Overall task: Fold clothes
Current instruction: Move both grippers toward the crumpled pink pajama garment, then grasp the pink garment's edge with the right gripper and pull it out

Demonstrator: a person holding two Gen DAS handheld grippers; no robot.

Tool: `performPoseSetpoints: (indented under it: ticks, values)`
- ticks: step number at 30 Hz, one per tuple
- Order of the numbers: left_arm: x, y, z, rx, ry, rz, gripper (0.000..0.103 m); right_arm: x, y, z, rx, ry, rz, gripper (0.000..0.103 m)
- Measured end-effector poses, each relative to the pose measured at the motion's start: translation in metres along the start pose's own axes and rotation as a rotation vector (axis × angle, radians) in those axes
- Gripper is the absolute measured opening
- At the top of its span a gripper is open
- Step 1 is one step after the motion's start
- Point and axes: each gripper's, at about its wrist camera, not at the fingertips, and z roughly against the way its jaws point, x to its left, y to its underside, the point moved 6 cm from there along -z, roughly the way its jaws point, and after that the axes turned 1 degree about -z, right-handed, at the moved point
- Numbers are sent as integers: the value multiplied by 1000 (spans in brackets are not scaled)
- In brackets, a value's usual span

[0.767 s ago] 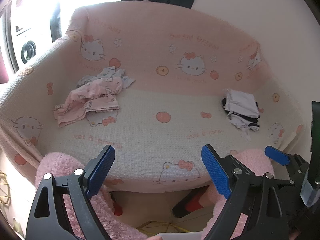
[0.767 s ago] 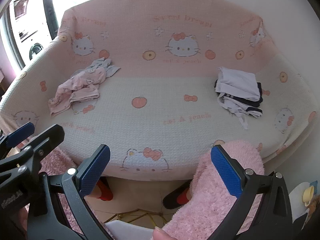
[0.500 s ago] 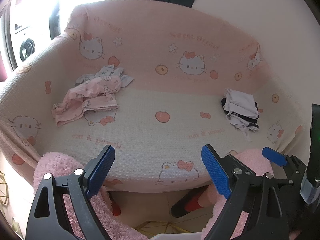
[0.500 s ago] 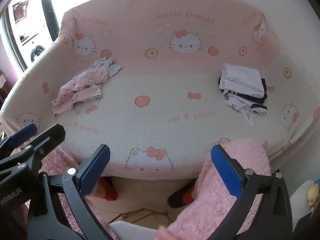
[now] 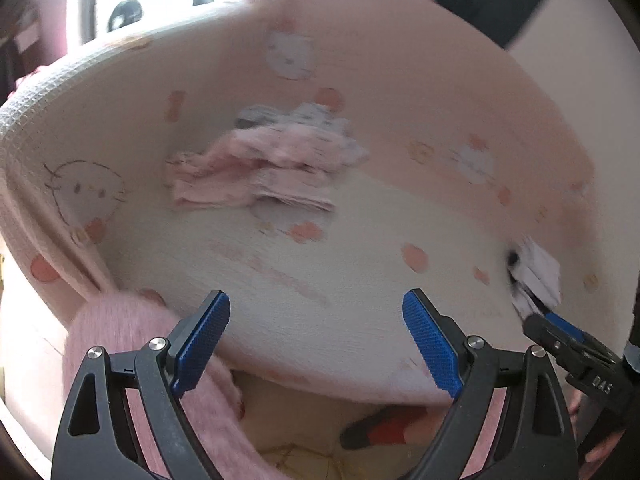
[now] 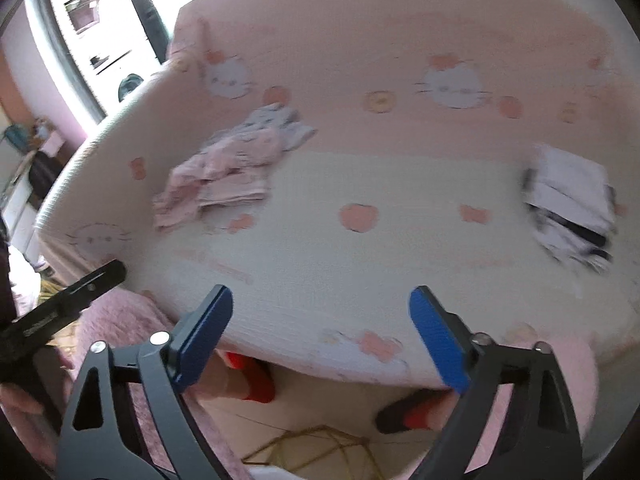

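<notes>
On the far left of the sofa, right where the seat meets the backrest, sits a crumpled heap of pink clothes with a pale printed piece poking out behind it. Over on the right side of the seat there's a folded stack, white with dark stripes, well apart from the heap. The whole sofa is covered in a pink and cream throw with cartoon cat faces and peach prints.

Both views are pretty motion-blurred, fyi. The left gripper hangs over the near edge of the seat with its blue pads spread wide and nothing between them. Same deal for the right gripper: jaws wide apart, empty, above the near edge around the middle. Neither one is touching any fabric.

Down low you can see the person's fluffy pink trouser legs and dark slippers with red socks on a pale floor. The left view catches the folded stack at its right edge.
</notes>
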Motion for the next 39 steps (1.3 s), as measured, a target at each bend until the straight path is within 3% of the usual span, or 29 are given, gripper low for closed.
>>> performPoseSetpoints:
  ticks: [8,11,12,13,15,20,22,27,28,29,30,31,32,34,39]
  values:
    - [71,-65,-97,39,-103,89,90,50,-53,-103,59,21,155,84]
    - [104,-77,-140,92,-109,197,90,64,-67,-149,87,10,173,82]
    - [113,-78,-151,105,-120,225,90,69,-71,-164,99,2,172,73]
    - [124,-77,-164,121,-136,250,90,73,-75,-180,110,-5,170,57]
    - [135,-74,-184,152,-147,281,90,82,-83,-211,133,-20,168,52]
    - [146,-68,-209,179,-102,313,90,83,-97,-269,161,10,142,57]
    - [144,-71,-213,169,-96,295,90,85,-98,-283,172,15,146,75]
    - [139,-77,-221,152,-84,247,89,92,-97,-317,211,8,178,84]
    - [137,-79,-222,147,-87,235,83,96,-96,-324,223,0,192,83]
    - [136,-80,-222,141,-93,219,67,99,-95,-327,227,-14,201,79]
    - [136,-81,-222,137,-108,202,56,102,-95,-330,227,-31,208,69]
    - [137,-83,-221,131,-129,182,38,108,-96,-330,219,-51,227,49]
    - [138,-84,-220,125,-141,169,25,113,-97,-328,220,-76,243,40]
    - [138,-85,-216,114,-124,162,9,121,-98,-323,217,-94,269,18]
    - [115,-83,-215,108,-55,94,4,118,-98,-294,155,-87,281,13]
